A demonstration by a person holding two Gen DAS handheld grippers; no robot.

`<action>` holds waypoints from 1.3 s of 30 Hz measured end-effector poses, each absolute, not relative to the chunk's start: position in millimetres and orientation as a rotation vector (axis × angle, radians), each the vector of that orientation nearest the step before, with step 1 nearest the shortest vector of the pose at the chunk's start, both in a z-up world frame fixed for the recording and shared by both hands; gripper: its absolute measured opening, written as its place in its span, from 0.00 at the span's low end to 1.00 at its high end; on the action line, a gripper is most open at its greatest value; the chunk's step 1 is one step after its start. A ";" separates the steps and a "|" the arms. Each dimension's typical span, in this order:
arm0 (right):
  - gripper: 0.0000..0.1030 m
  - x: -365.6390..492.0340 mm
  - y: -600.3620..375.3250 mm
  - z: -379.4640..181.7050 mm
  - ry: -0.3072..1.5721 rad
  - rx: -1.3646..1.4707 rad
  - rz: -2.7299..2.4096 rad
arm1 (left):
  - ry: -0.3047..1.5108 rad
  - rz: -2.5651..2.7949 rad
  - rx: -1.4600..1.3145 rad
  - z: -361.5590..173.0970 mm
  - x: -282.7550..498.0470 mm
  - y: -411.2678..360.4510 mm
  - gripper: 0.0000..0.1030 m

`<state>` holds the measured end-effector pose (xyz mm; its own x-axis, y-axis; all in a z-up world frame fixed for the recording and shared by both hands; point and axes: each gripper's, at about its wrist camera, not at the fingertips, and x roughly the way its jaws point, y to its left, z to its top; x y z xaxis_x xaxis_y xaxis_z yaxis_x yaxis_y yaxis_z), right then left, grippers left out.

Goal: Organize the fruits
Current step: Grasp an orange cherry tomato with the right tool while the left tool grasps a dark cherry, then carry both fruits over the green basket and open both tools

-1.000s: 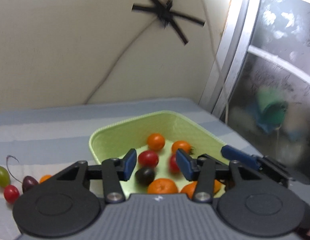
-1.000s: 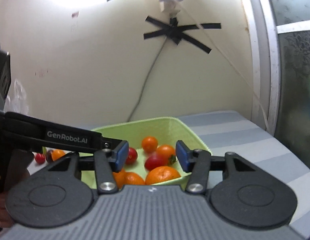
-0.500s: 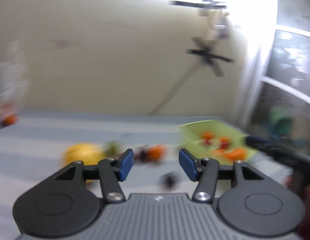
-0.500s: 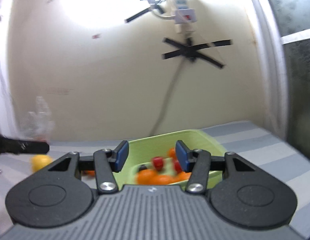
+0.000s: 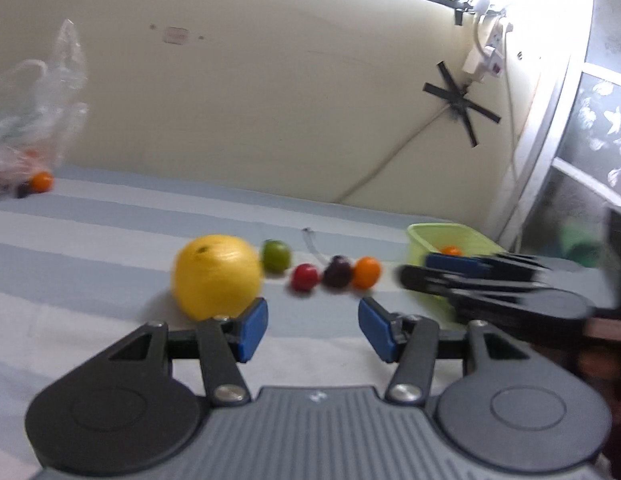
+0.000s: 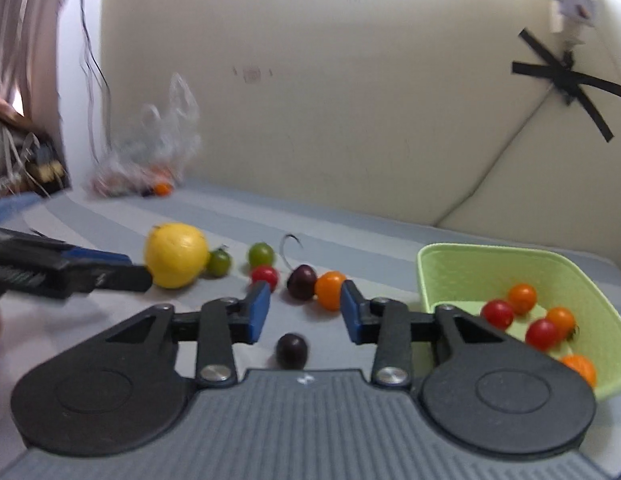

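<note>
A green tray (image 6: 462, 264) at the right holds several red and orange cherry tomatoes (image 6: 498, 314). Loose on the striped cloth lie a big yellow lemon (image 6: 175, 255), two green fruits (image 6: 261, 254), a red tomato (image 6: 265, 276), a dark plum (image 6: 301, 280), an orange tomato (image 6: 329, 290) and a second dark fruit (image 6: 292, 350) close below my right gripper (image 6: 305, 312), which is open and empty. My left gripper (image 5: 312, 330) is open and empty, just in front of the lemon (image 5: 216, 276). The tray also shows in the left wrist view (image 5: 430, 236).
A clear plastic bag (image 6: 150, 160) with more fruit lies at the far left by the wall. A thin wire hook (image 6: 288, 246) lies behind the plum. A window frame (image 5: 550, 140) stands at the right. The right gripper crosses the left wrist view (image 5: 490, 284).
Both grippers have swung left, away from above the tray, toward the loose fruit on the cloth. A dark fruit now lies alone on the cloth near the right gripper.
</note>
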<state>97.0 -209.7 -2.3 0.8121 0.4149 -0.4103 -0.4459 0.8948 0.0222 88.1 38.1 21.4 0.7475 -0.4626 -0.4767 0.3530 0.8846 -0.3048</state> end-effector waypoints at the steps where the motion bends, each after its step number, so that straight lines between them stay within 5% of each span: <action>1: 0.38 105.0 -205.2 -2.7 0.432 -0.094 0.449 | 0.572 -0.464 -0.222 21.7 92.0 38.2 0.50; 10: 0.38 152.0 -184.3 -24.1 0.541 -0.196 0.387 | 0.573 -0.481 -0.238 22.8 111.3 43.0 0.50; 12: 0.28 150.8 -180.0 -26.7 0.548 -0.224 0.401 | 0.567 -0.501 -0.203 26.4 117.4 38.0 0.50; 21: 0.27 74.6 -213.4 -17.3 0.343 -0.132 0.343 | 0.602 -0.560 0.138 27.2 163.6 -35.8 0.50; 31: 0.27 43.0 -234.7 -26.8 0.256 -0.061 0.368 | 0.716 -0.500 0.272 2.0 195.7 -72.9 0.29; 39: 0.27 43.9 -247.1 -22.2 0.244 0.012 0.368 | 0.653 -0.531 0.250 25.4 189.8 -83.4 0.27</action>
<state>43.9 -247.1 -22.2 0.9041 0.3576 -0.2339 -0.3547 0.9333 0.0560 189.8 -83.4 25.4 0.6678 -0.3887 -0.6348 0.5417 0.8387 0.0563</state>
